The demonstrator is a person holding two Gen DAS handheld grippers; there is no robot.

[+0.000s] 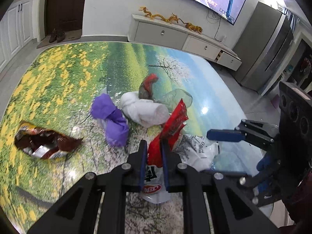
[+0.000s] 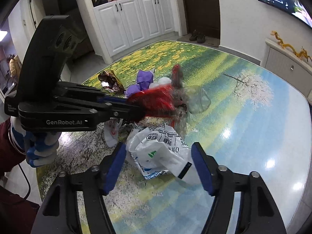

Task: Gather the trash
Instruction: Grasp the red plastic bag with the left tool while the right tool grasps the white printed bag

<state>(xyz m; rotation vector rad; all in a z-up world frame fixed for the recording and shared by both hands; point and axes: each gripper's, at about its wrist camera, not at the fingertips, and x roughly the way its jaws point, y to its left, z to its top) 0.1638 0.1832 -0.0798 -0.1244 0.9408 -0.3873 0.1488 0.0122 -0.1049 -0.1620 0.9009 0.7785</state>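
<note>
Left fingers (image 1: 143, 152) pinched close on the red wrapper (image 1: 171, 128); it stands up between the pads, top end flaring toward the right. Left gripper (image 1: 153, 146) is above the table (image 1: 58, 74), over the near edge of the trash pile. In the right wrist view the same wrapper (image 2: 154, 99) is motion-blurred at the tip of the left gripper (image 2: 140, 109).

Right fingers (image 2: 117, 159) spread wide, nothing between them touching the pads. Right gripper (image 2: 159, 156) hovers just over the white bag (image 2: 161, 152), which lies crumpled on the table (image 2: 253, 117) with printed text facing up. From the left wrist view the right gripper (image 1: 214, 148) comes in from the right side, one blue finger (image 1: 222, 135) pointing toward the pile, the bag (image 1: 195, 152) just below it.

Rest of the trash, all on the table:
- purple wad (image 1: 113, 120), left of centre, touching the white roll (image 1: 144, 111)
- white roll beside the clear cup (image 1: 177, 97), lying on its side
- red-grey scrap (image 1: 148, 85) behind the roll
- brown foil packet (image 1: 44, 142), torn open, well apart to the left
- small white packet with a red logo (image 1: 152, 189) under the left gripper

Person's gloved left hand (image 2: 41, 148) grips the left handle.
</note>
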